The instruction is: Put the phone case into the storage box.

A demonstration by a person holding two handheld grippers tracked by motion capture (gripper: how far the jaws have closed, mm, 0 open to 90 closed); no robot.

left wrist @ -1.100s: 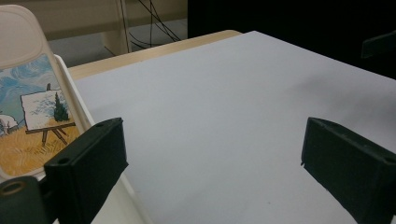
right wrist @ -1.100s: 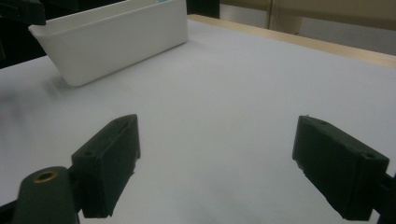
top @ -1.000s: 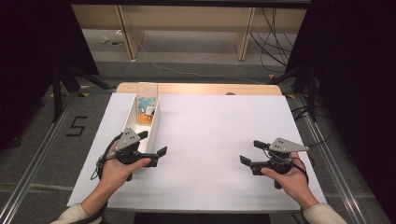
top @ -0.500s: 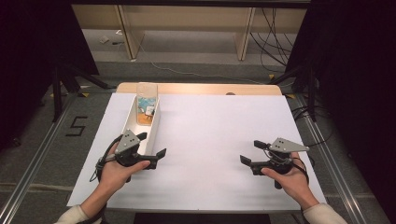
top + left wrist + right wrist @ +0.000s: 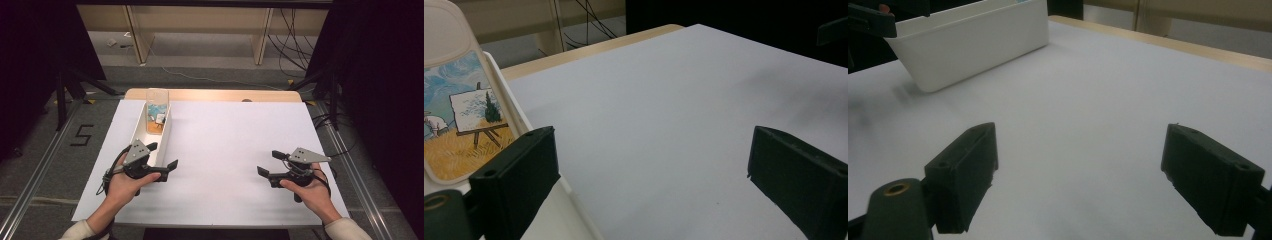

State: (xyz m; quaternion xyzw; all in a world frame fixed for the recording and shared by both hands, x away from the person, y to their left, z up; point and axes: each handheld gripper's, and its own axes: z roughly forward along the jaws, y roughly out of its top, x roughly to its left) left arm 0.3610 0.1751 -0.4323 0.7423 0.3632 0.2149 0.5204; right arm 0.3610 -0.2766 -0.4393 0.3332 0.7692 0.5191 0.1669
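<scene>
1. One white table (image 5: 235, 150) carries everything, bare across its middle.
2. Along its left side lies a long white tray (image 5: 167, 131), with a picture card (image 5: 157, 107) standing upright at the far end.
3. Left gripper (image 5: 161, 156) hovers at the tray's near end, jaws spread and empty.
4. Right gripper (image 5: 267, 162) waits well apart, likewise spread.
5. Likely step: approach. Next the left gripper must reach forward into the tray toward the card.

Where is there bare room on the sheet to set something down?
The widest free patch is the white sheet between the bin and the right gripper, running to the far wooden edge. It is tight at the left: the left gripper sits against the bin's near end, and the pouch fills its far end.
</scene>
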